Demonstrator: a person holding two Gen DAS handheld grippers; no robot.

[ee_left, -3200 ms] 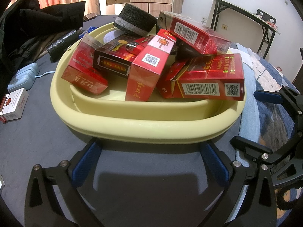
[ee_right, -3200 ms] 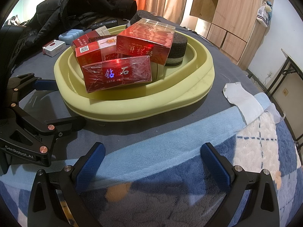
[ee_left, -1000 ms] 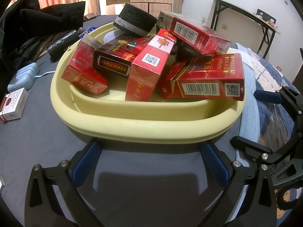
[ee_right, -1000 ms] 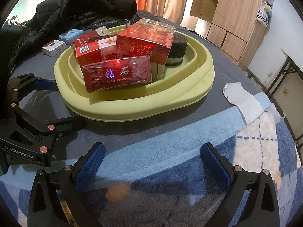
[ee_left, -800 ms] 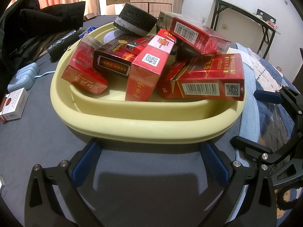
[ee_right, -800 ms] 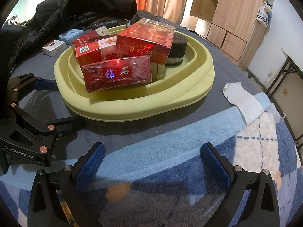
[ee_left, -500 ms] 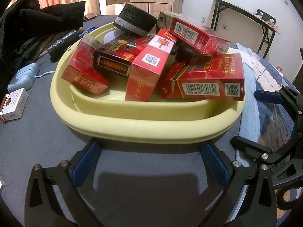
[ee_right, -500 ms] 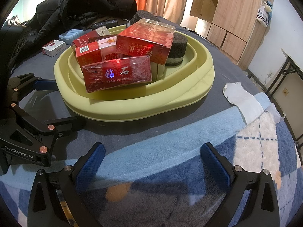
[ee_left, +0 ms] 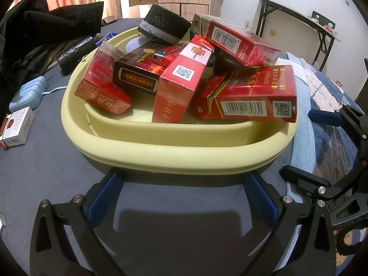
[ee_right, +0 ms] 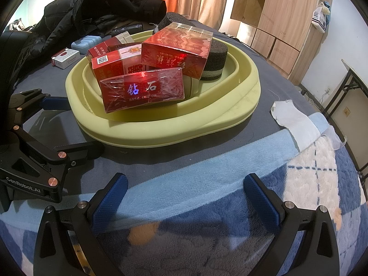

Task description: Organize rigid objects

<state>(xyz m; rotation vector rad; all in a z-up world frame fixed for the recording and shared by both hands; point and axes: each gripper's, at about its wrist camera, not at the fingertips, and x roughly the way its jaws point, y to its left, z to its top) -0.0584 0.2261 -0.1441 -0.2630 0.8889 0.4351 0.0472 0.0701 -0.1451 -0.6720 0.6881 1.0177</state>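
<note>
A pale yellow basin (ee_left: pixel 174 154) (ee_right: pixel 241 105) sits on the bed and holds several red cigarette boxes (ee_left: pixel 250 94) (ee_right: pixel 142 89), a dark box (ee_left: pixel 138 73) and a black sponge block (ee_left: pixel 163 25) (ee_right: pixel 214 59). My left gripper (ee_left: pixel 181 195) is open and empty, just in front of the basin's near rim. My right gripper (ee_right: pixel 184 195) is open and empty over the blue blanket, short of the basin. Each gripper also shows in the other's view, the right one (ee_left: pixel 331 151) and the left one (ee_right: pixel 39 138).
A white cigarette pack (ee_left: pixel 16 126) (ee_right: pixel 66 57) and a light blue case (ee_left: pixel 27 92) (ee_right: pixel 85 40) lie left of the basin. A black jacket (ee_right: pixel 96 7) is piled behind. A white cloth (ee_right: pixel 294 119) lies to the right. A folding table (ee_left: pixel 296 20) stands beyond the bed.
</note>
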